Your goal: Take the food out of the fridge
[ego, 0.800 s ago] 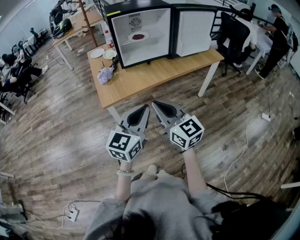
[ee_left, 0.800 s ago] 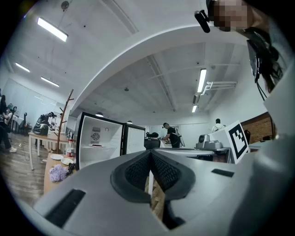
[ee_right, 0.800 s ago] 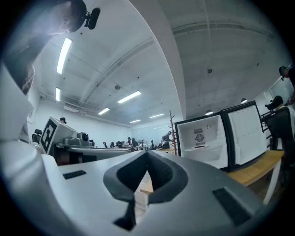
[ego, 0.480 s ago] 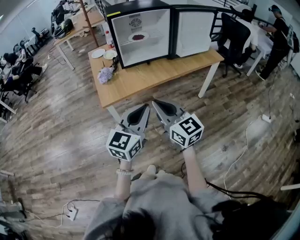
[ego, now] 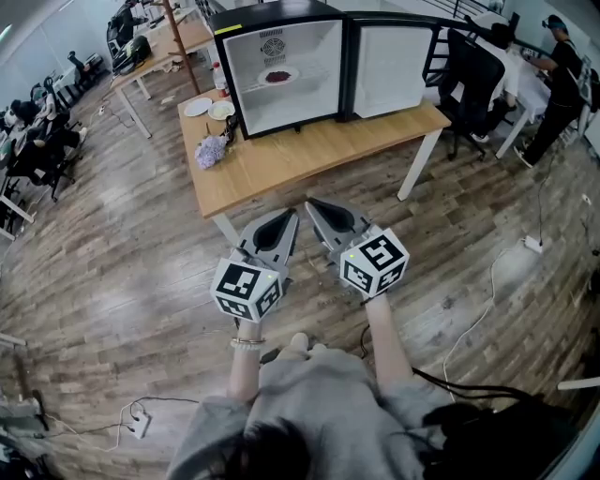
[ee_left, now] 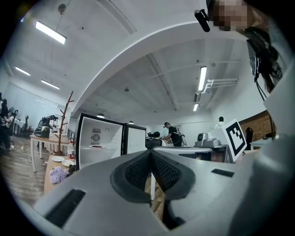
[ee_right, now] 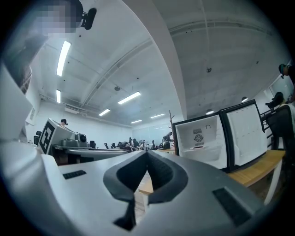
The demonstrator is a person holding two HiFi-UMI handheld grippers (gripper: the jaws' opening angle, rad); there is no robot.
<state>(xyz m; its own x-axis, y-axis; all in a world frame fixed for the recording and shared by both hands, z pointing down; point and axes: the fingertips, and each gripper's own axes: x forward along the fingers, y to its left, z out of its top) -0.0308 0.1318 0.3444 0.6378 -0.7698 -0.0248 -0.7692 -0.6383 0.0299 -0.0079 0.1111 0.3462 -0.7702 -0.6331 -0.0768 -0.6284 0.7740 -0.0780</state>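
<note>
Left gripper (ee_left: 150,154): pads pressed together at the tips, nothing between them. Right gripper (ee_right: 147,154): likewise closed and empty. Both are held level, side by side at frame centre in the head view, over bare wood floor, well short of the table (ego: 309,150).

Beyond them, at upper centre, a small black fridge (ego: 272,14) stands on the table. Its door (ego: 389,66) is swung wide to the right and the white interior is lit. On the wire shelf (ego: 314,67) inside, in the upper half, sits a pale plate (ego: 277,75) with a dark red portion of food in its middle. I cannot tell what kind of food it is.

On the table left of the fridge: two small plates (ego: 206,107) and a purple bunch of flowers (ego: 210,150).

Handling, as judged:
- The plate looks rigid and light, and probably has a smooth, slick rim. It would likely break if dropped.
- The food sits loose on top, so the plate has to stay level.
- Best hold is the near rim, one pad above and one below.
- The second gripper should take the opposite edge once the plate clears the shelf.
- The jaws must open before the reach
</note>
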